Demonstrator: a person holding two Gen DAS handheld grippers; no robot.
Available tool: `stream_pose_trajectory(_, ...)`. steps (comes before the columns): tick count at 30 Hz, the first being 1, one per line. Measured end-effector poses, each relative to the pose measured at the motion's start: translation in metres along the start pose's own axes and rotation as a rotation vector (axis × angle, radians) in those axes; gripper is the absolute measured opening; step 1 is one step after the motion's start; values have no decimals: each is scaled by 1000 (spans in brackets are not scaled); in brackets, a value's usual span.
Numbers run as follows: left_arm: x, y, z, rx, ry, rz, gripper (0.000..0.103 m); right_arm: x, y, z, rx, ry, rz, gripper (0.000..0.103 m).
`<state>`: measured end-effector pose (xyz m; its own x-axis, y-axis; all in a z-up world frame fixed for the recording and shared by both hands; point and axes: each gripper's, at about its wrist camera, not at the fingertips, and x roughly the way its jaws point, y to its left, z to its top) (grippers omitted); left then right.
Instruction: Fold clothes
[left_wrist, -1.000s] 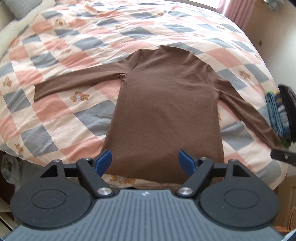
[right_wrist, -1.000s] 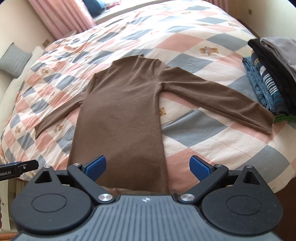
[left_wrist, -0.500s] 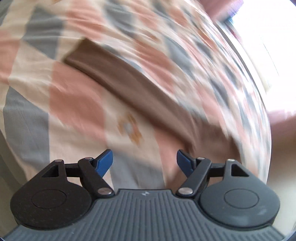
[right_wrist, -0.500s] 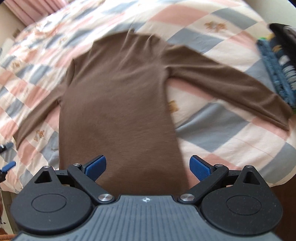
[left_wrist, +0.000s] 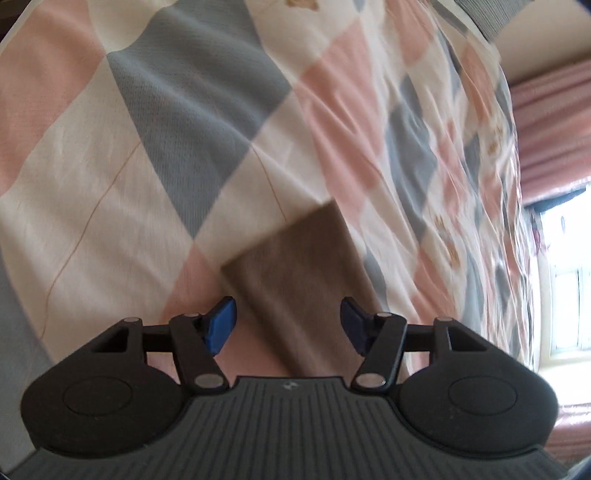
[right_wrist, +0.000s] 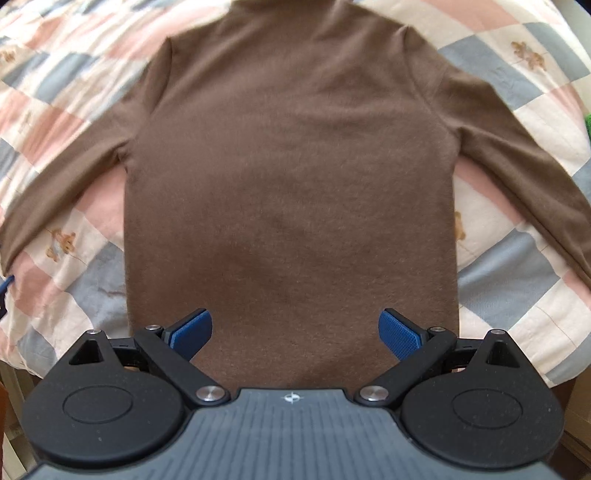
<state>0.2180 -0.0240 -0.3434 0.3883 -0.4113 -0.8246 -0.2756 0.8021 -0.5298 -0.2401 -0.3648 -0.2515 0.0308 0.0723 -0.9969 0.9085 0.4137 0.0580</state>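
Observation:
A brown long-sleeved top (right_wrist: 291, 177) lies flat on the checked bedspread, both sleeves spread out. My right gripper (right_wrist: 293, 334) hovers open over the lower middle of its body, blue pads wide apart and pointing down. In the left wrist view the cuff end of one brown sleeve (left_wrist: 295, 258) lies on the bedspread. My left gripper (left_wrist: 288, 323) sits low over that sleeve with the cloth between its blue pads. Its jaws are closing, and the pads stand apart from the cloth.
The pink, grey and white checked bedspread (left_wrist: 192, 122) covers the whole bed. Pink curtains (left_wrist: 546, 129) and a bright window (left_wrist: 569, 295) stand at the right of the left wrist view. The bed's near edge (right_wrist: 22, 362) drops off at the lower left.
My left gripper has swung away from the top's hem down to the sleeve cuff, rolled over, and its jaws have narrowed. My right gripper has come lower and closer over the top's body.

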Motion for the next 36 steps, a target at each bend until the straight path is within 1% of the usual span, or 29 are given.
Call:
stream_pose_trajectory(1, 2, -1, 1, -1, -7, -4, 50, 3, 2, 2, -5, 7, -3, 99)
stream_pose_trajectory(2, 4, -3, 2, 7, -11, -12, 27, 5, 3, 5, -10, 11, -3, 99)
stream_pose_trajectory(4, 3, -13, 3, 45, -16, -27, 1, 8, 4, 10, -18, 15, 0, 99)
stream_pose_trajectory(5, -3, -23, 1, 85, -30, -46, 2, 9, 4, 12, -19, 16, 3, 99)
stream_pose_trajectory(7, -22, -53, -6, 194, -56, -117, 2, 12, 2, 17, -19, 15, 12, 99)
stream_pose_trajectory(8, -33, -73, -13, 246, -51, -171, 2, 12, 0, 19, -18, 13, 18, 99)
stream_pose_trajectory(10, -56, -114, -35, 332, -9, -321, 2, 13, -4, 24, -11, 7, 30, 99)
stream_pose_trajectory(11, -67, -138, -51, 395, 20, -397, 2, 13, -8, 26, -3, 2, 38, 99)
stream_pose_trajectory(14, -95, -206, -120, 620, 133, -608, 2, 12, -23, 33, 27, -22, 63, 99)
stream_pose_trajectory(16, -103, -241, -177, 756, 240, -719, 2, 8, -40, 36, 58, -47, 84, 99)
stream_pose_trajectory(19, -99, -267, -274, 914, 419, -813, 4, 0, -77, 38, 143, -111, 151, 99)
stream_pose_trajectory(20, -90, -266, -308, 953, 479, -810, 5, -4, -91, 39, 178, -141, 183, 98)
stream_pose_trajectory(22, -61, -253, -371, 1019, 588, -760, 5, -10, -124, 40, 263, -211, 259, 98)
stream_pose_trajectory(23, -42, -240, -402, 1042, 641, -709, 7, -12, -142, 40, 313, -251, 306, 98)
stream_pose_trajectory(24, -20, -227, -425, 1057, 684, -638, 6, -10, -159, 40, 364, -285, 361, 97)
stream_pose_trajectory(26, 18, -201, -458, 1072, 744, -494, 6, 3, -192, 42, 470, -312, 468, 85)
stream_pose_trajectory(27, 35, -188, -471, 1075, 765, -424, 6, 12, -206, 45, 515, -314, 526, 81)
stream_pose_trajectory(28, 44, -178, -475, 1065, 766, -377, 6, 23, -216, 49, 556, -309, 592, 76)
stream_pose_trajectory(29, 47, -172, -474, 1054, 759, -372, 6, 35, -221, 54, 590, -287, 651, 73)
stream_pose_trajectory(31, 44, -167, -471, 1060, 739, -377, 8, 59, -230, 64, 657, -239, 769, 73)
stream_pose_trajectory(33, 35, -171, -464, 1092, 725, -387, 13, 78, -226, 75, 694, -191, 843, 73)
stream_pose_trajectory(34, 30, -174, -456, 1100, 710, -392, 14, 83, -221, 80, 691, -184, 842, 73)
stream_pose_trajectory(36, 21, -179, -441, 1088, 681, -391, 14, 93, -211, 91, 678, -175, 831, 67)
